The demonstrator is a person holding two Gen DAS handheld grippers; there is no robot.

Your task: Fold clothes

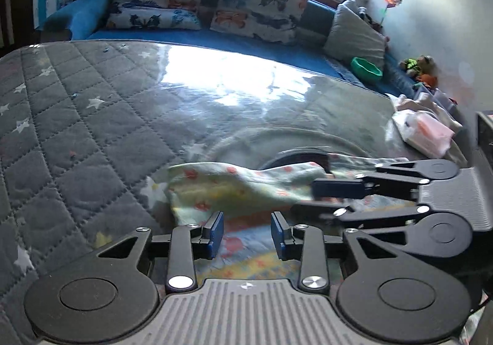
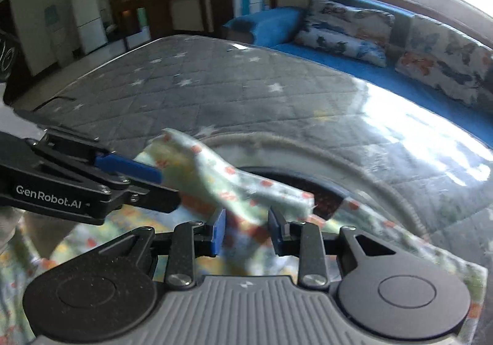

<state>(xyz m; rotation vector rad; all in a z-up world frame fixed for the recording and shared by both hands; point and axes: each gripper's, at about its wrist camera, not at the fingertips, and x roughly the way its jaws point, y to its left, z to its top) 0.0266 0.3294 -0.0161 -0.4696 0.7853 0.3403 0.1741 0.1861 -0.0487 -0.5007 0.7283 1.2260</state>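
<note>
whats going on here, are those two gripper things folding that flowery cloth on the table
Yes. A person is working a floral garment on a grey quilted star-print table cover with one hand-held gripper in each hand. Both sit at the cloth, with a fold of it raised off the surface. The left hand-held gripper and the right hand-held gripper each have their blue fingers apart, with fabric lying between them rather than pinched. The garment is bunched and only partly folded. A blue sofa with butterfly cushions stands behind.

Right tool [image 2: 246,232] jaws apart over floral cloth [image 2: 246,187]; left tool [image 2: 160,183] beside, on quilted mattress [image 2: 215,83].
</note>
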